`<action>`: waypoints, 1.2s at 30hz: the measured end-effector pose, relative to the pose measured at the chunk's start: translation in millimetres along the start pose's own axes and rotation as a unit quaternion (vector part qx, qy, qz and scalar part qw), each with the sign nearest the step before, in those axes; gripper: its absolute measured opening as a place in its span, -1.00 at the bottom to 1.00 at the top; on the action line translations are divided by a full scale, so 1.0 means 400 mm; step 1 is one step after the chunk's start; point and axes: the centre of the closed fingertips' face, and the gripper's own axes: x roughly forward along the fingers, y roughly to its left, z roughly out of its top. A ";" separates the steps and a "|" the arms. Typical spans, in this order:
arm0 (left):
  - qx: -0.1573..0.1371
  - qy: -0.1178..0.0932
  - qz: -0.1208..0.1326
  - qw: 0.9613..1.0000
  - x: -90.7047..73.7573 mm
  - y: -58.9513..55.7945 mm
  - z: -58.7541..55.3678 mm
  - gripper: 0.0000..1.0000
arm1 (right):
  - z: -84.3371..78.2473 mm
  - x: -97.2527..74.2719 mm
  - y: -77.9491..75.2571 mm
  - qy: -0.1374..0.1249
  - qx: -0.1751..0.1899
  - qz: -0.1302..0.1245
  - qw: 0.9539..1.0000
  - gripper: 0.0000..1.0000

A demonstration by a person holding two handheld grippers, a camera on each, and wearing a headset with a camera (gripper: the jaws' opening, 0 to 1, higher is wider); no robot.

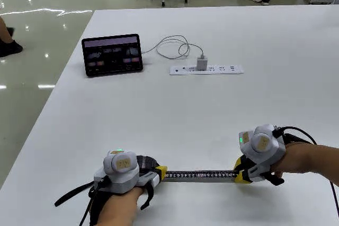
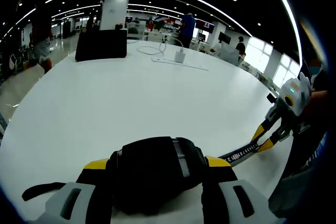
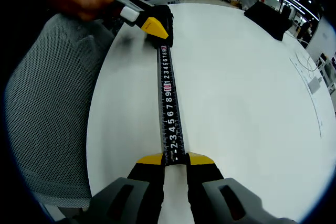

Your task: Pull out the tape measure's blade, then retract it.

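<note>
White desk point(image 1: 212, 109) spreads out ahead of both claws. Well beyond them stands a tablet point(image 1: 112, 54), with a power strip point(image 1: 206, 70) beside it. Down close, the left claw point(image 2: 157, 163) is clamped around the black tape measure point(image 2: 155, 182), its case squeezed between the yellow tips. The right claw point(image 3: 176, 158) is pinched tight on the end of the blade point(image 3: 168, 93), which runs flat over the desk from one claw straight to the other.

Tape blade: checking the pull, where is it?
Low in the head view, the blade stretches between the left hand-held gripper and the right hand-held gripper.
</note>
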 end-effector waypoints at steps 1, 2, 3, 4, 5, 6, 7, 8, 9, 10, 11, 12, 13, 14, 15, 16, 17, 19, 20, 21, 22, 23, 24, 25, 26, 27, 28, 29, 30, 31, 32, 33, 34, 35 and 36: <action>0.000 0.000 0.000 1.000 0.000 0.000 0.000 0.30 | 0.001 0.001 0.000 0.000 0.000 0.000 1.000 -0.77; 0.000 0.000 0.000 1.000 0.000 0.000 0.000 0.30 | 0.002 0.001 0.001 0.000 -0.001 -0.001 1.000 -0.77; 0.000 0.000 0.000 1.000 0.000 0.000 0.000 0.30 | 0.003 0.002 0.000 0.000 -0.002 -0.001 1.000 -0.77; 0.000 0.000 0.000 1.000 0.000 0.000 0.000 0.30 | 0.004 0.002 -0.001 0.000 -0.002 -0.002 1.000 -0.77; 0.000 0.000 0.000 1.000 0.001 0.000 0.000 0.30 | 0.007 0.003 0.000 0.000 -0.002 -0.002 1.000 -0.77; 0.000 0.000 0.000 1.000 0.001 0.000 0.000 0.30 | 0.008 0.004 0.000 0.000 -0.002 -0.002 1.000 -0.77; 0.000 -0.001 0.000 1.000 0.001 -0.001 0.000 0.30 | 0.010 0.005 -0.002 -0.001 -0.003 -0.003 1.000 -0.77; 0.000 -0.001 -0.001 1.000 0.001 -0.001 0.000 0.30 | 0.011 0.005 -0.002 -0.001 -0.004 -0.004 1.000 -0.77; 0.000 -0.001 -0.001 1.000 0.000 -0.001 0.000 0.30 | 0.013 0.006 -0.002 -0.002 -0.005 -0.005 1.000 -0.77; 0.000 0.000 -0.001 1.000 0.001 -0.001 0.000 0.30 | 0.015 0.007 -0.002 -0.002 -0.005 -0.006 1.000 -0.77; 0.000 0.000 -0.001 1.000 0.001 -0.001 0.000 0.30 | 0.018 0.008 -0.002 -0.003 -0.005 -0.006 1.000 -0.77; 0.000 -0.001 -0.001 1.000 0.001 0.000 0.000 0.30 | 0.020 0.009 -0.003 -0.004 -0.005 -0.006 1.000 -0.77; 0.000 -0.001 -0.001 1.000 0.001 0.000 0.000 0.30 | 0.022 0.009 -0.003 -0.005 -0.004 -0.006 1.000 -0.77; 0.000 0.000 -0.001 1.000 0.001 0.000 0.000 0.30 | 0.024 0.009 -0.003 -0.005 -0.004 -0.006 1.000 -0.77; 0.000 0.000 -0.001 1.000 0.001 0.000 0.000 0.30 | 0.025 0.010 -0.004 -0.006 -0.004 -0.006 1.000 -0.77; 0.000 0.000 -0.001 1.000 0.000 -0.001 0.000 0.30 | 0.027 0.010 -0.004 -0.006 -0.004 -0.006 1.000 -0.77; 0.000 0.000 -0.001 1.000 0.000 -0.001 0.000 0.30 | 0.028 0.011 -0.005 -0.006 -0.004 -0.006 1.000 -0.77; 0.000 0.000 -0.001 1.000 0.000 -0.001 0.000 0.30 | 0.031 0.012 -0.006 -0.007 -0.001 -0.006 1.000 -0.77; 0.000 0.000 -0.001 1.000 0.000 -0.001 0.000 0.30 | 0.032 0.012 -0.007 -0.008 0.000 -0.006 1.000 -0.77; 0.000 0.000 -0.001 1.000 0.000 -0.001 0.000 0.30 | 0.033 0.013 -0.006 -0.009 0.000 -0.006 1.000 -0.77; -0.001 0.000 -0.002 1.000 -0.001 -0.001 0.000 0.30 | 0.034 0.013 -0.006 -0.008 -0.001 -0.006 1.000 -0.77; 0.000 0.000 -0.003 1.000 -0.001 -0.002 0.000 0.30 | 0.036 0.014 -0.006 -0.008 -0.002 -0.006 1.000 -0.77; 0.000 0.000 -0.004 1.000 -0.001 -0.002 0.000 0.29 | 0.036 0.014 -0.005 -0.008 -0.003 -0.006 1.000 -0.77; 0.000 0.000 -0.005 1.000 -0.001 -0.002 0.001 0.29 | 0.037 0.015 -0.006 -0.008 -0.004 -0.005 1.000 -0.77; 0.000 0.001 -0.006 1.000 -0.001 -0.002 0.000 0.29 | 0.037 0.015 -0.007 -0.008 -0.004 -0.005 1.000 -0.77; 0.001 0.001 -0.007 1.000 -0.001 -0.002 0.000 0.29 | 0.038 0.015 -0.006 -0.007 -0.004 -0.005 1.000 -0.77; 0.001 0.001 -0.008 1.000 -0.002 -0.003 0.000 0.29 | 0.038 0.016 -0.006 -0.007 -0.004 -0.005 1.000 -0.77; 0.000 0.001 -0.008 1.000 -0.002 -0.003 0.000 0.29 | 0.039 0.016 -0.006 -0.008 -0.003 -0.005 1.000 -0.77; -0.001 0.001 -0.009 1.000 -0.002 -0.003 0.000 0.29 | 0.040 0.016 -0.007 -0.009 -0.002 -0.005 1.000 -0.77; -0.001 0.001 -0.010 1.000 -0.002 -0.003 0.000 0.28 | 0.041 0.017 -0.006 -0.009 -0.001 -0.006 1.000 -0.77; -0.002 0.002 -0.012 1.000 -0.003 -0.003 -0.001 0.28 | 0.041 0.017 -0.006 -0.009 0.001 -0.005 1.000 -0.77; -0.001 0.002 -0.012 1.000 -0.003 -0.003 -0.001 0.28 | 0.042 0.018 -0.007 -0.009 0.001 -0.006 1.000 -0.77; -0.001 0.002 -0.013 1.000 -0.003 -0.003 -0.001 0.28 | 0.044 0.019 -0.007 -0.010 0.001 -0.006 1.000 -0.77; -0.002 0.001 -0.014 1.000 -0.003 -0.002 0.000 0.28 | 0.045 0.019 -0.007 -0.010 0.003 -0.006 1.000 -0.77; 0.000 0.001 -0.014 1.000 -0.003 -0.003 -0.001 0.28 | 0.046 0.019 -0.007 -0.010 0.004 -0.006 1.000 -0.77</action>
